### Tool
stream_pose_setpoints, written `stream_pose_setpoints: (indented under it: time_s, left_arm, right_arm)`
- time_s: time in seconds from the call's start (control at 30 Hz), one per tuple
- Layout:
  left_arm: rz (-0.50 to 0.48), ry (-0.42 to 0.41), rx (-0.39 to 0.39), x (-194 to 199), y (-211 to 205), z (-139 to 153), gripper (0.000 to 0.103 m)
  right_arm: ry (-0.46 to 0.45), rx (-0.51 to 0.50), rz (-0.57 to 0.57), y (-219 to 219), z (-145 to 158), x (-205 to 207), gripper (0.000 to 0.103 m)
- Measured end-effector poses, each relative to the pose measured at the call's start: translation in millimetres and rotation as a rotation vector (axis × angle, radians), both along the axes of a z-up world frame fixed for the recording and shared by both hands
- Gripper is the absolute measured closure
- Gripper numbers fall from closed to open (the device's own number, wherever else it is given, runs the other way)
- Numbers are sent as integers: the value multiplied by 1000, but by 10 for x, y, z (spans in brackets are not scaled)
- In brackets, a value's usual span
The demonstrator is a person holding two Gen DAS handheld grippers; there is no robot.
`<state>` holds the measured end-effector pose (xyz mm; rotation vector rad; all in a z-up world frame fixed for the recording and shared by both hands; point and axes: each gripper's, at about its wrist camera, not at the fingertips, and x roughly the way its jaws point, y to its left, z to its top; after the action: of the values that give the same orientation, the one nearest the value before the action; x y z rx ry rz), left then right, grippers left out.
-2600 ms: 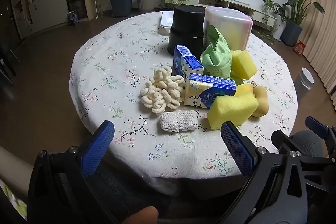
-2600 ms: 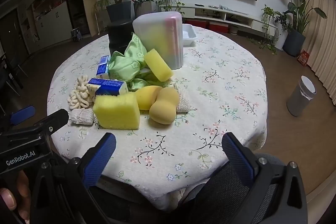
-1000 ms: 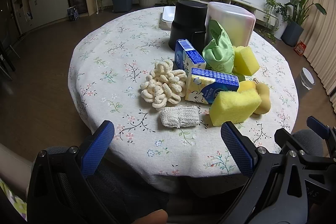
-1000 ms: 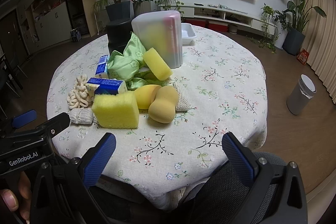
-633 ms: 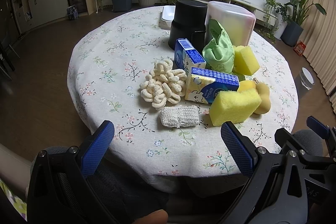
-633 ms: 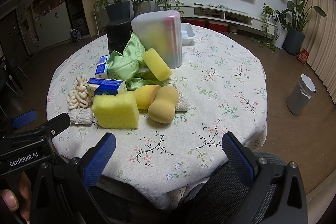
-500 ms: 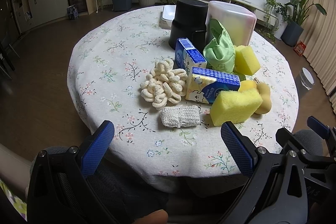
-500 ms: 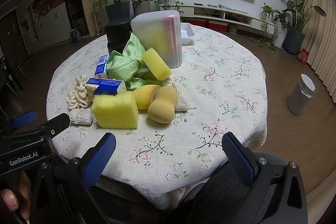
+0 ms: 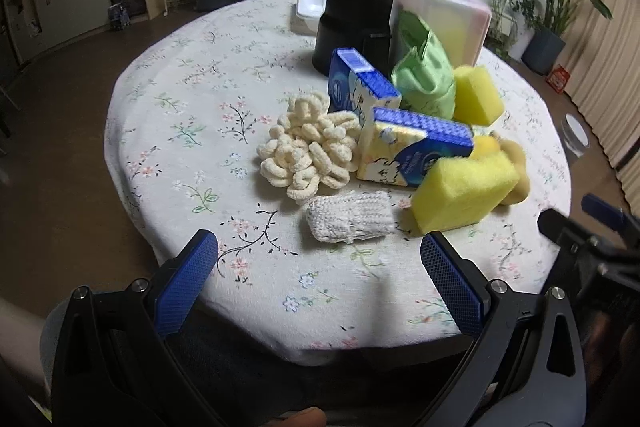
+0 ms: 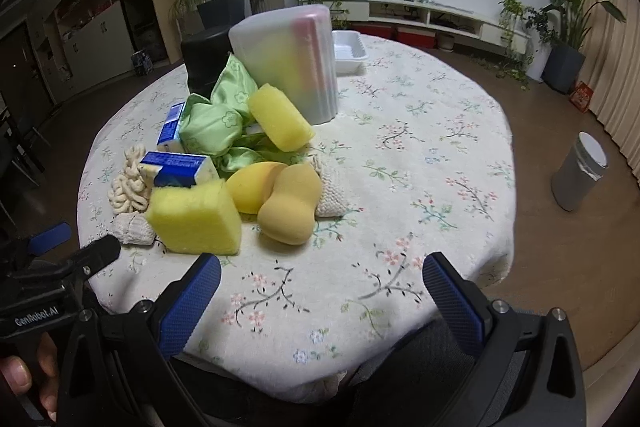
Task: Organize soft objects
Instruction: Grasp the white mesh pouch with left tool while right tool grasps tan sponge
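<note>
A heap of soft things lies on a round floral table [image 9: 192, 99]: a cream loopy scrubber [image 9: 308, 151], a white knitted pad [image 9: 350, 217], a yellow sponge block [image 9: 464, 191] [image 10: 196, 219], a second yellow sponge [image 10: 280, 123], two orange gourd-shaped sponges [image 10: 290, 205], a green satin pouch [image 10: 216, 119] and two blue tissue packs [image 9: 412, 151]. My left gripper [image 9: 320, 275] is open and empty over the near table edge, just short of the knitted pad. My right gripper [image 10: 320, 291] is open and empty, short of the orange sponges.
A black bin [image 9: 356, 23] and a frosted plastic box [image 10: 288, 63] stand behind the heap, with a white tray [image 10: 348, 55] beyond. A grey waste bin [image 10: 580, 175] stands on the floor at right. The table's right half [image 10: 432, 155] is bare cloth.
Both grippers have moved forward toward the table, so the heap looks nearer. Both stay open and nothing on the table has moved.
</note>
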<state>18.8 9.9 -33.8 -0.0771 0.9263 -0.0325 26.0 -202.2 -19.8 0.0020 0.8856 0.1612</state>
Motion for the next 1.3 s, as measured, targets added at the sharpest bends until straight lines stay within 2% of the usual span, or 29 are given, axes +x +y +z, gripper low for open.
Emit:
stream_pose_setpoints:
  time_s: [0.27, 0.47, 0.67, 0.73, 0.87, 0.97, 1.03, 1.07, 1.1, 1.2, 1.3]
  left_arm:
    - [-83, 36, 44, 189, -86, -163, 1]
    - [-92, 58, 41, 292, -87, -262, 2]
    - [-91, 37, 42, 319, -101, -283, 2]
    - [-96, 27, 27, 318, -94, -271, 7]
    - [-127, 1, 29, 270, -162, -246, 17]
    - [-143, -10, 72, 231, -247, -257, 18]
    - [-149, -15, 56, 227, -241, -247, 22]
    - [-159, -23, 39, 221, -231, -238, 24]
    - [-170, -31, 22, 221, -211, -233, 27]
    - [-198, -54, -33, 217, -157, -218, 34]
    - [-206, -59, 24, 218, -207, -228, 42]
  right_arm:
    - [64, 32, 66, 96, -156, 300, 0]
    - [117, 107, 88, 58, -285, 524, 6]
    - [115, 114, 106, 48, -347, 590, 14]
    - [111, 125, 107, 12, -348, 594, 17]
    - [109, 115, 117, -38, -330, 586, 36]
    - [96, 76, 140, 11, -324, 539, 40]
    - [96, 88, 147, 5, -317, 526, 45]
    - [99, 105, 142, -24, -311, 521, 51]
    - [103, 123, 138, -55, -306, 519, 70]
    - [113, 148, 138, -86, -299, 506, 71]
    - [110, 155, 154, -72, -295, 514, 71]
